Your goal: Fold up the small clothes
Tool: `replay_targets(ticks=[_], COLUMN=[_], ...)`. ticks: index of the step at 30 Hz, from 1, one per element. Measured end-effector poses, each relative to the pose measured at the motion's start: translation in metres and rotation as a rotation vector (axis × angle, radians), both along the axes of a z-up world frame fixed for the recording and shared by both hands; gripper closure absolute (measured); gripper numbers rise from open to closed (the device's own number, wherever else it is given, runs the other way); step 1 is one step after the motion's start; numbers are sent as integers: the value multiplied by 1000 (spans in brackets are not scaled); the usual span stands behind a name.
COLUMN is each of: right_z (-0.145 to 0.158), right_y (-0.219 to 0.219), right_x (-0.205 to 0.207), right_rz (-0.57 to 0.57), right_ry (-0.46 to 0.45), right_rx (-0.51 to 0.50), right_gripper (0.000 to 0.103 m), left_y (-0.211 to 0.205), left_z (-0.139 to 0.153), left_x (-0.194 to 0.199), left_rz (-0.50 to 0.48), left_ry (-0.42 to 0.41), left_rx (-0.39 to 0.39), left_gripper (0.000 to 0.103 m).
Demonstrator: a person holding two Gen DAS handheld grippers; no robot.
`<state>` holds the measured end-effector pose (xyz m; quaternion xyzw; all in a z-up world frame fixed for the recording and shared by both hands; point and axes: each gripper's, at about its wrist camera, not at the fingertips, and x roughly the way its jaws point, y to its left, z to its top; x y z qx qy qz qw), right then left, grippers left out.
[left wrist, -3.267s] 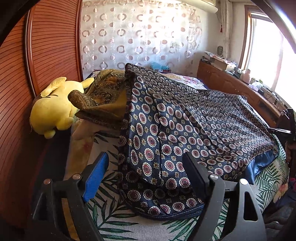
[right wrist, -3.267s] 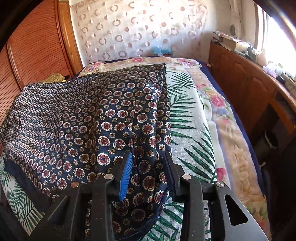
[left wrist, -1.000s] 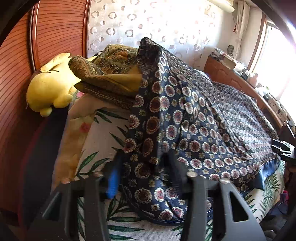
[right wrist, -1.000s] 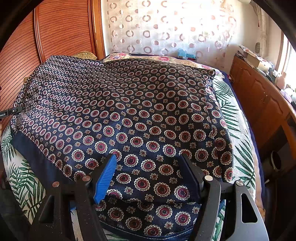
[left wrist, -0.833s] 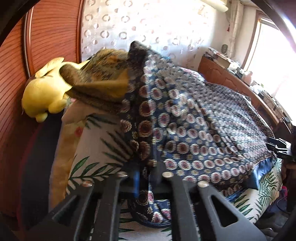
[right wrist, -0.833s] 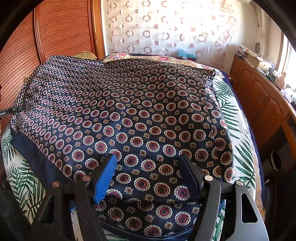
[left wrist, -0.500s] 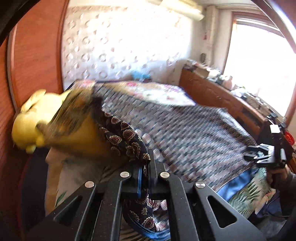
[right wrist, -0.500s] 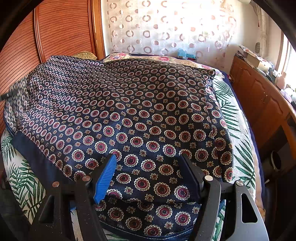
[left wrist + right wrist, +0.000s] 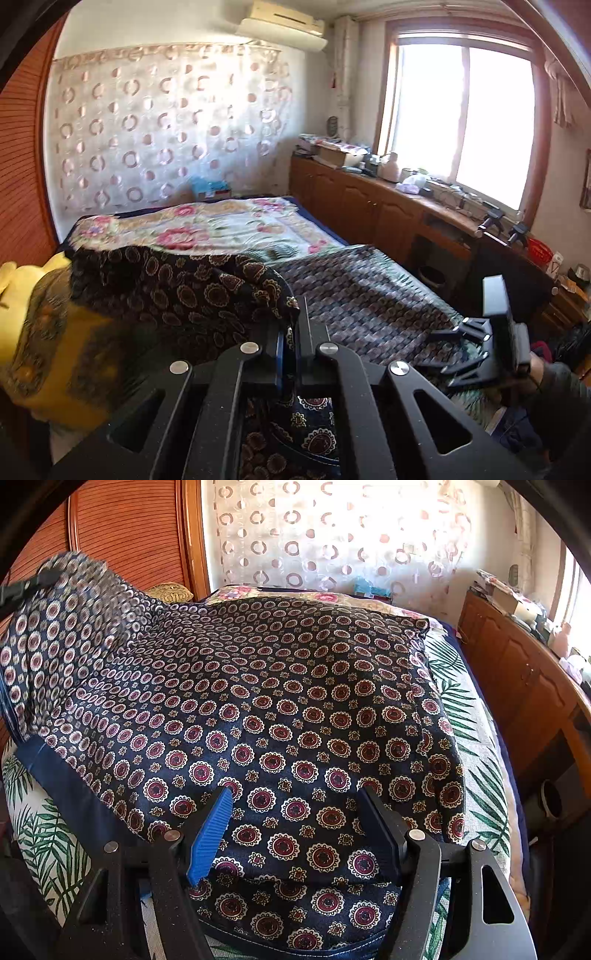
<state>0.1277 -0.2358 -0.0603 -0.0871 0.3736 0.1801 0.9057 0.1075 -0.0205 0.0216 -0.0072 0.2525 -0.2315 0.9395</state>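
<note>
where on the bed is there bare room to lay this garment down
Free: the floral blanket beyond the patterned garment, toward the curtain, and the palm-leaf strip along the cabinets. Crowded: the yellow plush corner.

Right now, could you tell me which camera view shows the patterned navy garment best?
The right wrist view: the patterned navy garment spreads across the bed nearly whole, one corner lifted at far left. The left wrist view shows only a blurred stretch and the bunched corner pinched in the left claw.
</note>
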Motion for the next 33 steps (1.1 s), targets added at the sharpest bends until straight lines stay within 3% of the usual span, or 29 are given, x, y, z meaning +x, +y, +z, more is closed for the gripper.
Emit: replay_targets(ticks=[6,9,14,18,20,21,33], right_z=[0,0,-1,-1,-1,-1,-1], right_y=[0,-1,0,-2,-1,-2,-2], right_x=[-1,-1,0,0,0,0,0], right_rz=[-5,-7,-8,-7,-6,-6,-4], right_ry=[-2,-2,-2,-2,-2,-2,-2], right_rx=[1,3,2,3,3,3,4], right_gripper=[31,31,31,31,31,31,31], left_y=[-32,-44,-43,-36,-35,-33,-20], left_z=[0,-13,-28,-34,-36,-36,-46], left_x=[-1,-2,-5,-10,-14,-16,-16], left_rz=[-73,-94,-101,-83,-81,-91,-47], left_ry=[5,34,61,73,74,74,97], left_rx=[4,70,100,108,100,88,81], left_gripper=[98,95,62,45,23,19,17])
